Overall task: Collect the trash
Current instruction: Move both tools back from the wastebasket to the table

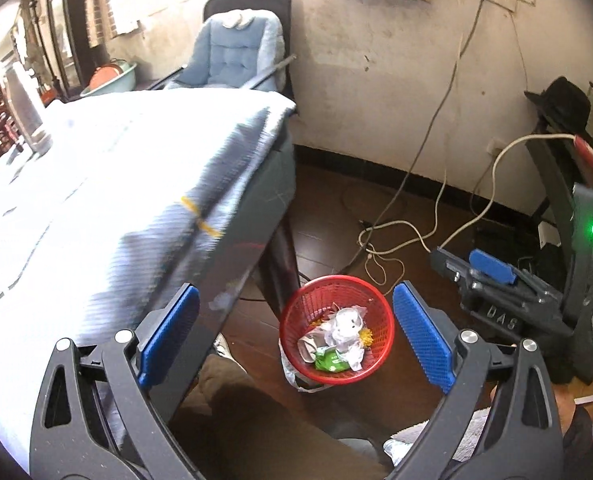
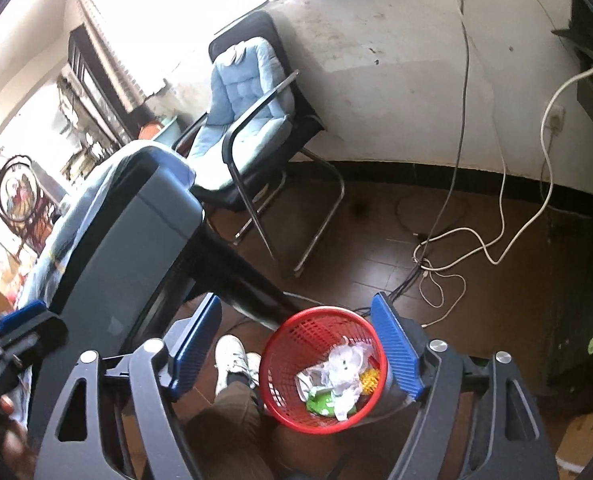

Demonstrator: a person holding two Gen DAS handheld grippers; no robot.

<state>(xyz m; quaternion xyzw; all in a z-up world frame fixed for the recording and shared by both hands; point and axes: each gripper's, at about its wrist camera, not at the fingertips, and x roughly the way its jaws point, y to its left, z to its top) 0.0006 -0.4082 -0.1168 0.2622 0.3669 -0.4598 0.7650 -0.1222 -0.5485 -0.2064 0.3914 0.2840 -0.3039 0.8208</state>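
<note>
A red mesh waste basket (image 1: 370, 372) stands on the brown floor beside the table leg, holding crumpled white paper (image 1: 346, 326), a green wrapper (image 1: 330, 361) and a yellow bit. It also shows in the right wrist view (image 2: 274, 360). My left gripper (image 1: 296, 332) is open and empty, held above the basket. My right gripper (image 2: 296, 348) is open and empty, also above the basket. The right gripper shows at the right of the left wrist view (image 1: 492, 276).
A table with a pale blue cloth (image 1: 96, 184) fills the left. A chair with a blue cushion (image 2: 248, 112) stands by the wall. Cables (image 2: 456, 248) lie on the floor. The person's leg and white shoe (image 2: 232, 360) are beside the basket.
</note>
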